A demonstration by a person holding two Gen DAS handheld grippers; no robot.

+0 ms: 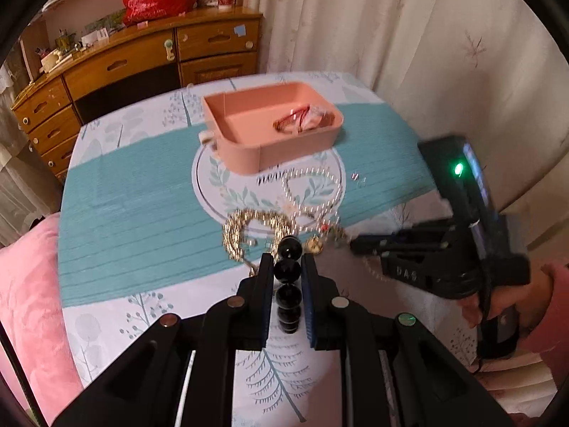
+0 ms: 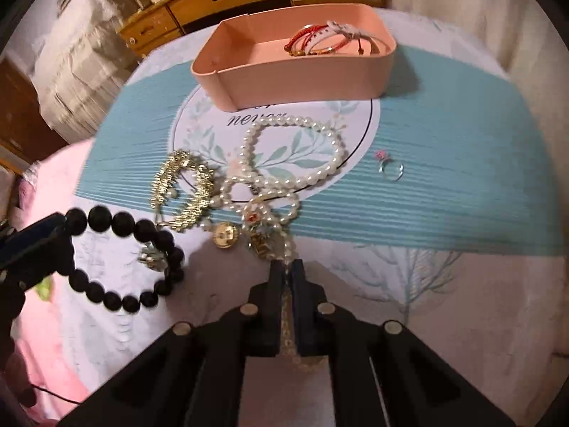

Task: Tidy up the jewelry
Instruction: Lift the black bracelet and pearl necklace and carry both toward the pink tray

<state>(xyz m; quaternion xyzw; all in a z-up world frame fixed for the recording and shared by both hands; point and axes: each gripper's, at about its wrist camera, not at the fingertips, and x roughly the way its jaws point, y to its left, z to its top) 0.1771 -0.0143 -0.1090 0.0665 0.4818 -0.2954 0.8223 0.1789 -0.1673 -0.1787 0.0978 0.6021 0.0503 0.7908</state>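
My left gripper (image 1: pixel 288 259) is shut on a black bead bracelet (image 1: pixel 287 284), which hangs as a loop in the right wrist view (image 2: pixel 121 224). My right gripper (image 2: pixel 287 267) is shut on a pearl necklace (image 2: pixel 295 142) that trails across the table; it also shows in the left wrist view (image 1: pixel 313 185). A gold chain bracelet (image 2: pixel 185 185) and a gold pendant (image 2: pixel 225 235) lie beside it. A pink tray (image 2: pixel 302 78) at the back holds red and white string bracelets (image 2: pixel 327 41). A small ring (image 2: pixel 390 170) lies to the right.
The round table has a teal and white cloth (image 1: pixel 135 206). A pink cushion (image 1: pixel 32 302) sits at the left edge. A wooden dresser (image 1: pixel 142 64) and curtains (image 1: pixel 391 28) stand behind the table.
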